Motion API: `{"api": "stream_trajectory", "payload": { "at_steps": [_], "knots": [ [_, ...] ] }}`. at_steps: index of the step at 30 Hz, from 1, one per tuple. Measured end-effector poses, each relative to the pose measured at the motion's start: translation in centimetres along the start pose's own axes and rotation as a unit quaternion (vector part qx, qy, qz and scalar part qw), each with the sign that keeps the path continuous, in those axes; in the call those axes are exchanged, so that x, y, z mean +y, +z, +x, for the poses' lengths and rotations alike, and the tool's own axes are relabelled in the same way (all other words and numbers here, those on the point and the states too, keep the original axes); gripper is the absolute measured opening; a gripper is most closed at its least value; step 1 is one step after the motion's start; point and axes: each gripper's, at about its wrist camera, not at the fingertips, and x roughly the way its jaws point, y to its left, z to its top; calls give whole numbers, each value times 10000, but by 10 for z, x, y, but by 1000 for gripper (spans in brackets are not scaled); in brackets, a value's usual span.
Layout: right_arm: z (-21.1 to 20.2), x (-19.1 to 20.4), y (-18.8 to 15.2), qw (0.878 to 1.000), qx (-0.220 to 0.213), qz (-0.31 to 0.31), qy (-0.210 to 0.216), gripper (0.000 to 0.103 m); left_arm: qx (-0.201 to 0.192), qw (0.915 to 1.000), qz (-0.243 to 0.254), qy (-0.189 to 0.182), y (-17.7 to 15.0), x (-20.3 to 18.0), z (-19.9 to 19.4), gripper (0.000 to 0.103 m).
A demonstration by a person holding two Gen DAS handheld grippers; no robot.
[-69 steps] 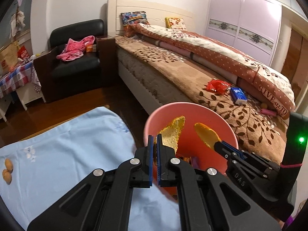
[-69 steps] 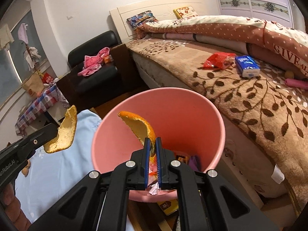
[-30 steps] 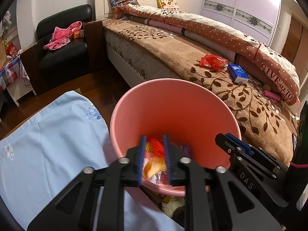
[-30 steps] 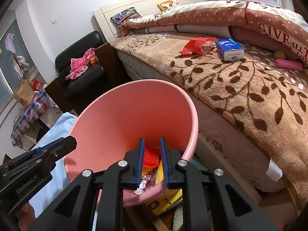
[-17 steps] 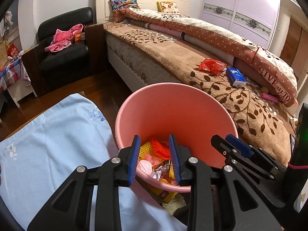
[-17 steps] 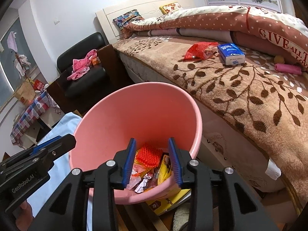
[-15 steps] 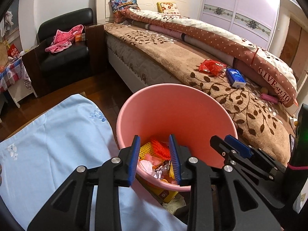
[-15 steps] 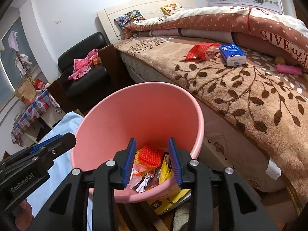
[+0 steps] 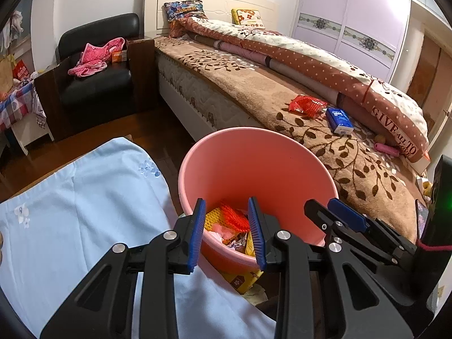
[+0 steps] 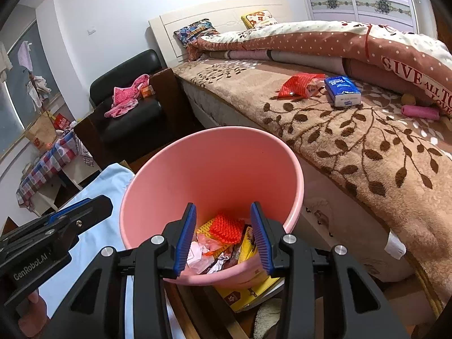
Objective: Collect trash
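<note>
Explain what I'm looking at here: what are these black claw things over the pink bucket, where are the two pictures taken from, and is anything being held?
No robot arm here: a person holds one set of handheld tongs in each hand, and a fisheye camera on each looks forward along its two blue-padded fingers. One picture comes from the left tongs, the other from the right tongs; each view also catches the other tongs at its edge. Both hang over a pink bucket standing between a light blue cloth and the bed. Inside the bucket lies trash: orange and yellow mesh and crumpled wrappers. Neither holds anything: the left jaws stand open, the right jaws are opening, with nothing between them. On the bed lie a red wrapper and a blue tissue pack.
</note>
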Motion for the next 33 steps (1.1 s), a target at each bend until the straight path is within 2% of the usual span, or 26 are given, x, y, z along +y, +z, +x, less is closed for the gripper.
{"api": "stream_trajectory", "payload": {
  "at_steps": [3, 13, 23, 33],
  "knots": [
    [-4, 3, -1, 10000, -30, -32, -6, 50, 8, 10000, -36, -27, -2, 2, -4, 31],
    [-22, 18, -2, 9997, -179, -168, -13, 51, -51, 9999, -89, -42, -10, 11, -20, 31],
    [-38, 32, -6, 9991, -308, -301, -27, 53, -557, 9981, -47, 261, -17, 19, -45, 31],
    [-52, 44, -9, 9984, -419, -372, -16, 57, -641, 9977, -78, 197, -22, 29, -58, 31]
  ]
}}
